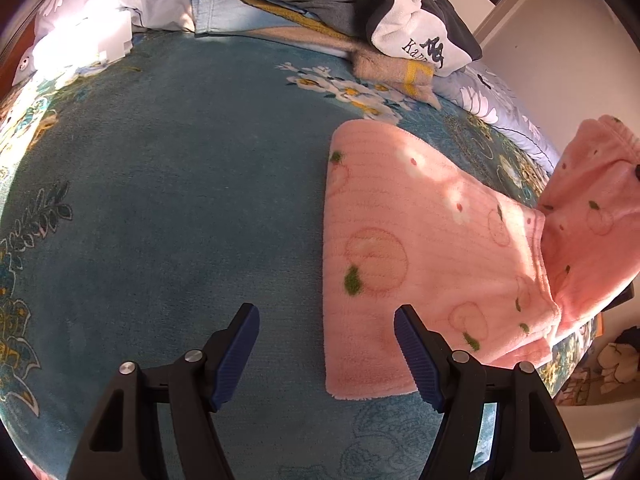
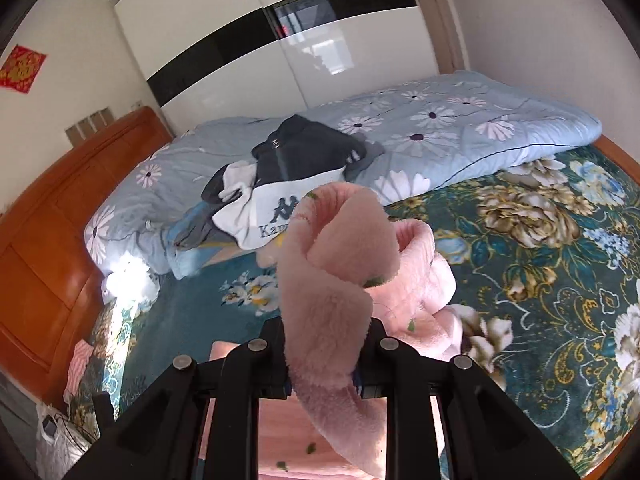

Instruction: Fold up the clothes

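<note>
Currently, right gripper (image 2: 326, 354) is clamped on a bunched fold of the pink fleece garment with green-leaf print (image 1: 420, 248), raised above the teal floral bed blanket (image 1: 180, 200); the rest lies flat. Left gripper (image 1: 326, 356) hangs open, empty, beside the garment's edge.

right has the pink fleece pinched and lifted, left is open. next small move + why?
Probably bring the open left gripper onto the near edge of the pink fleece garment and close. The right gripper holds one bunched end up; the rest lies flat on the teal blanket, unpinned.
</note>
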`<state>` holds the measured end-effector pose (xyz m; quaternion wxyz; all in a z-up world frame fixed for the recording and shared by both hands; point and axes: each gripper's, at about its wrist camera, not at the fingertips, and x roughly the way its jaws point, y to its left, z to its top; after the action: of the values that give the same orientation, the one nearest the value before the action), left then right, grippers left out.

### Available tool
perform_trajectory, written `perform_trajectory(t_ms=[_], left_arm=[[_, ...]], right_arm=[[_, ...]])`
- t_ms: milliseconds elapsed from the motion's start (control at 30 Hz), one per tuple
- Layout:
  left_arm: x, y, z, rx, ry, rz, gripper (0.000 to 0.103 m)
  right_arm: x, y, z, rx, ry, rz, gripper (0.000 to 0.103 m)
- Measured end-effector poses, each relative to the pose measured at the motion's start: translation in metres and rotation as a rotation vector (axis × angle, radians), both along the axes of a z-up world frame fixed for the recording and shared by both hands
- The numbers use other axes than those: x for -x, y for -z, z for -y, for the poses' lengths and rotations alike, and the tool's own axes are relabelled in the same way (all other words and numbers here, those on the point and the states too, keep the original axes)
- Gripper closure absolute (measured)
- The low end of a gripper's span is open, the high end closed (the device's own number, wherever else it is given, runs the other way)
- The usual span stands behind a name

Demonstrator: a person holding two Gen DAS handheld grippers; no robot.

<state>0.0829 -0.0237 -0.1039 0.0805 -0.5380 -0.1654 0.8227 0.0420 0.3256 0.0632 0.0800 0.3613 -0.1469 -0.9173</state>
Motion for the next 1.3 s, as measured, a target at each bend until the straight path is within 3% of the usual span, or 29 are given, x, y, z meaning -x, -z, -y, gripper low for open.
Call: perform_trajectory(t_ms=[100, 300, 500, 600, 667, 767, 867, 1000, 1167, 1300], left_arm=[[0.000, 0.001, 0.008, -0.003, -0.020, 0.001, 0.029], [-0.001, 0.004, 0.020, -0.010, -0.043, 0.009, 0.029], [-0.003, 0.008, 0.029, -0.053, -0.065, 0.032, 0.029], [-0.002, 0.008, 0.031, -0.079, -0.077, 0.036, 0.029], [-0.002, 0.006, 0.033, -0.102, -0.084, 0.035, 0.029], [0.000, 0.000, 0.032, -0.122, -0.082, 0.021, 0.029], [0.007, -0.011, 0.029, -0.137, -0.065, -0.010, 0.029], [0.025, -0.034, 0.012, -0.167, 0.003, -0.080, 0.029], [0.059, -0.046, -0.040, -0.152, 0.151, -0.132, 0.027], [0.076, -0.031, -0.072, -0.134, 0.211, -0.067, 0.027]], right_arm=[[0.006, 0.016, 0.050, -0.003, -0.095, 0.021, 0.081], [0.000, 0.085, 0.140, -0.105, -0.270, 0.138, 0.081], [-0.012, 0.132, 0.170, -0.155, -0.315, 0.227, 0.078], [-0.020, 0.133, 0.178, -0.212, -0.331, 0.216, 0.074], [-0.025, 0.130, 0.181, -0.219, -0.361, 0.205, 0.061], [-0.034, 0.127, 0.182, -0.185, -0.419, 0.198, 0.050], [-0.044, 0.119, 0.164, -0.105, -0.413, 0.184, 0.050], [-0.042, 0.108, 0.115, -0.023, -0.269, 0.178, 0.048], [-0.039, 0.104, 0.054, 0.052, -0.073, 0.188, 0.048], [-0.046, 0.106, 0.034, 0.089, -0.023, 0.196, 0.048]])
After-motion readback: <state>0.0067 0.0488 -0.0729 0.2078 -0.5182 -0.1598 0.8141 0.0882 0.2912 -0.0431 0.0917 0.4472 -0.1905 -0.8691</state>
